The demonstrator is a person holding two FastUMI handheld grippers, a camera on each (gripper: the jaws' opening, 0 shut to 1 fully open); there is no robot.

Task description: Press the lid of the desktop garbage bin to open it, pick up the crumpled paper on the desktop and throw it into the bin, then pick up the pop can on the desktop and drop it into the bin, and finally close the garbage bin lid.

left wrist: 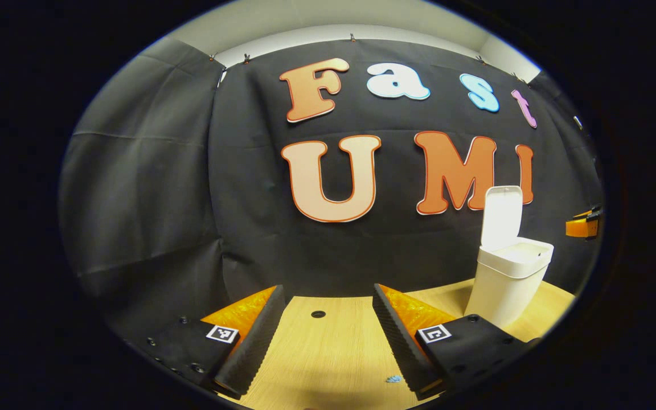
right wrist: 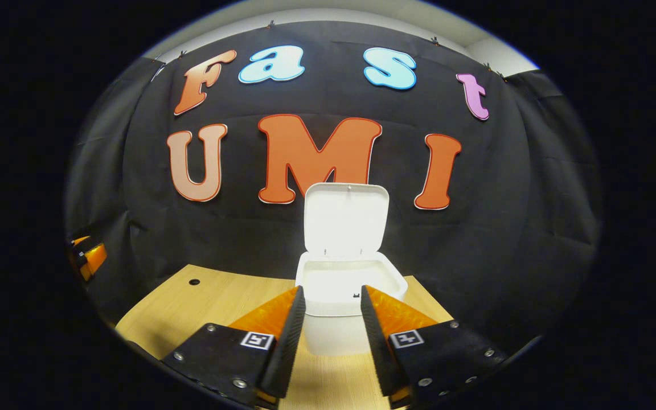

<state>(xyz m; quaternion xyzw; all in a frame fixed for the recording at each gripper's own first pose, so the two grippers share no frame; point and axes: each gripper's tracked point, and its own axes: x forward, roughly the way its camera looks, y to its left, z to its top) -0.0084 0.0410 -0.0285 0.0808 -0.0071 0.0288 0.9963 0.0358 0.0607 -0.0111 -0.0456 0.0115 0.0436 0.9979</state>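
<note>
The white desktop garbage bin stands on the wooden table with its lid tipped up and back, so the mouth is open. My right gripper hovers just in front of the bin's rim, open, with nothing between its fingers. In the left gripper view the same bin stands off to the right with its lid raised. My left gripper is open over bare tabletop, well left of the bin, holding nothing.
The light wooden table has a small round hole near its back edge. A tiny blue scrap lies by the left gripper's right finger. The other gripper shows at the view edges.
</note>
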